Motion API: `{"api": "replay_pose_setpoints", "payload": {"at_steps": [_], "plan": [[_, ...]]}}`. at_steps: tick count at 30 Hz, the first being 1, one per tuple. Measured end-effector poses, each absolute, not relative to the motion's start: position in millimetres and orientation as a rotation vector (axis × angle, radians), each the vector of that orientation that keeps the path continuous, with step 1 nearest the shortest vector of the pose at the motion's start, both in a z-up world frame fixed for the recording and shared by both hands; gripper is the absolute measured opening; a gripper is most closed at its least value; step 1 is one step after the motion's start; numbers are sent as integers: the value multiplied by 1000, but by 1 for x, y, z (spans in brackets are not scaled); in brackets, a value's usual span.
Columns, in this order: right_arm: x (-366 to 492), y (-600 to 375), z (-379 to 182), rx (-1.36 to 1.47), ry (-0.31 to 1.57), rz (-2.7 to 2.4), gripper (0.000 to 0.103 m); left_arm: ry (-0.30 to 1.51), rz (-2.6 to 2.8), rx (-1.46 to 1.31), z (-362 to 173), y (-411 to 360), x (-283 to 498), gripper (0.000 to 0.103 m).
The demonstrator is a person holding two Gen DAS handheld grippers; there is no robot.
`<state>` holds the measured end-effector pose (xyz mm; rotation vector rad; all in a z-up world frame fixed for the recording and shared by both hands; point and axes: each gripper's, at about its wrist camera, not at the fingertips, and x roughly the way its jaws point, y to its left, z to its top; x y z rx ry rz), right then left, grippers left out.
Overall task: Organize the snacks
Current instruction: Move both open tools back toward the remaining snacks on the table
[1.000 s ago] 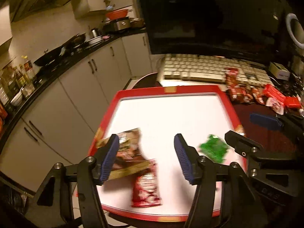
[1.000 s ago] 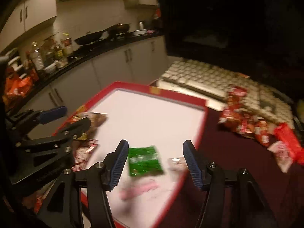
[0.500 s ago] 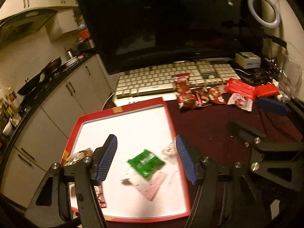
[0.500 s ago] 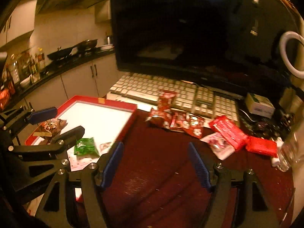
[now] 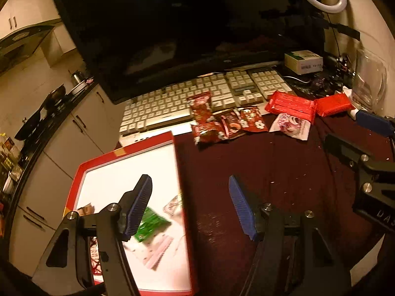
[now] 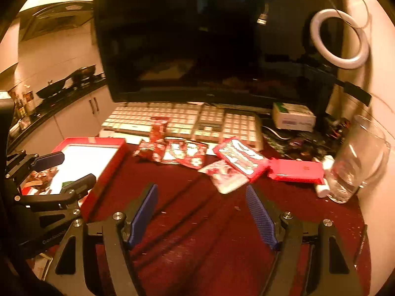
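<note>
Behind the released, empty left gripper (image 5: 190,204), the green packet (image 5: 150,224) is blurred, half-hidden

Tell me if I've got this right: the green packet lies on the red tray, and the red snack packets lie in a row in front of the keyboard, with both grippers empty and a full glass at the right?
Nearly. The glass looks empty in the right wrist view. The rest holds.

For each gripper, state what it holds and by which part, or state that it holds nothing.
Neither holds anything. The left gripper is open above the red tray's edge; the right gripper, jaws just widened, is open over bare maroon tablecloth.
</note>
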<state>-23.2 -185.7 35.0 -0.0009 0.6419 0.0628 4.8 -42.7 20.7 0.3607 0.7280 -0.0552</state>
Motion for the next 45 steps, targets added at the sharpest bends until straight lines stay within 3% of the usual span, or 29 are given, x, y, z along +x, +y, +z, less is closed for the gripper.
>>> {"api": "replay_pose_setpoints", "payload": {"at_steps": [45], "plan": [[21, -273, 11, -46, 724, -143, 75, 840, -169, 406, -24, -130, 69, 64]]}}
